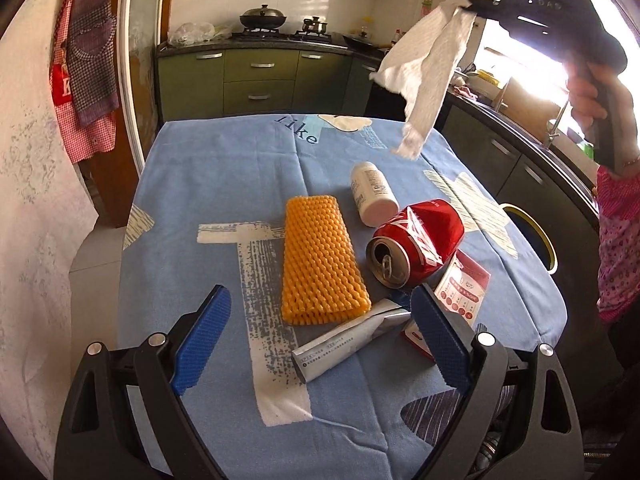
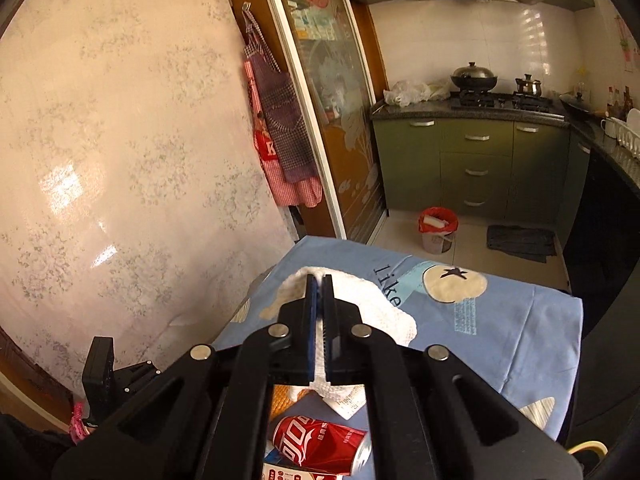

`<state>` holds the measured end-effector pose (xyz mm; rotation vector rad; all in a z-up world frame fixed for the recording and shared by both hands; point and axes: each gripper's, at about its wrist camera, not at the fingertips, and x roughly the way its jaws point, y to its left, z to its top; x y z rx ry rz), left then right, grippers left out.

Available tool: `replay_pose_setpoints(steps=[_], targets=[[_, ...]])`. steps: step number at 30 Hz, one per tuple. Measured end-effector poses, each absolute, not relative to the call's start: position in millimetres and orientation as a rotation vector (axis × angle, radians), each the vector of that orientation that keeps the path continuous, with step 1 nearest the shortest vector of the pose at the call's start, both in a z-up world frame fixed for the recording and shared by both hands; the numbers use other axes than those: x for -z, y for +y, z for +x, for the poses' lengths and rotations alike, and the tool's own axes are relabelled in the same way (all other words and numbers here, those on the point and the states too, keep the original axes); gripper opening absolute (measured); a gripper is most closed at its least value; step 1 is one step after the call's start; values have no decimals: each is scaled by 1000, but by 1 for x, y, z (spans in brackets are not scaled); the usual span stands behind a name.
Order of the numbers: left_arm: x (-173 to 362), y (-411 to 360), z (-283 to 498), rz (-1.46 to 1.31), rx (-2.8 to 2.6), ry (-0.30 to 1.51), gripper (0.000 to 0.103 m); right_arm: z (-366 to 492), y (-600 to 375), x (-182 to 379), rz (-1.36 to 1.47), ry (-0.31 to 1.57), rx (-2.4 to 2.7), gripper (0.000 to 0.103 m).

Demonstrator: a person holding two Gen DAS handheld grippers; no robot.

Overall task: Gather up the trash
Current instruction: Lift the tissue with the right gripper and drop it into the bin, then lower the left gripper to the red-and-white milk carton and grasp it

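Paper towel (image 1: 424, 76) hangs limp, long axis downward, pinched in right gripper (image 2: 320, 292) high over table's (image 1: 224, 184) far right. Red-lined bin (image 2: 437, 226) sits on floor beyond the far edge. Left gripper (image 1: 324, 332) spread, nearer the can (image 1: 416, 240).

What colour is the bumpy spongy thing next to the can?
The foam net sleeve is orange-yellow, clearest in the left wrist view, beside the red can.
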<state>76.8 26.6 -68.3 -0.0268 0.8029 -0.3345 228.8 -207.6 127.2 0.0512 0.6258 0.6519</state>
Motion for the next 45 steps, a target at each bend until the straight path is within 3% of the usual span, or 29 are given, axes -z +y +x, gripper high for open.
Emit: replay_pose_setpoints(steps=[13, 20, 26, 28, 29, 30, 31, 45], targets=[[60, -18, 80, 72, 434, 787, 90, 163, -379, -154, 104, 567, -248, 2], [62, -51, 87, 113, 497, 797, 90, 140, -474, -112, 160, 635, -9, 3], [62, -74, 87, 153, 530, 803, 90, 141, -543, -39, 245, 766, 166, 3], [61, -80, 86, 169, 538, 805, 90, 141, -558, -18, 250, 814, 210, 7], [61, -81, 85, 176, 542, 806, 90, 141, -565, -6, 259, 833, 238, 18], [60, -84, 85, 186, 547, 807, 90, 139, -570, 1, 268, 836, 264, 39], [60, -88, 85, 198, 553, 809, 90, 135, -575, 6, 274, 833, 274, 44], [84, -135, 88, 356, 768, 914, 90, 110, -524, 46, 301, 865, 85, 51]])
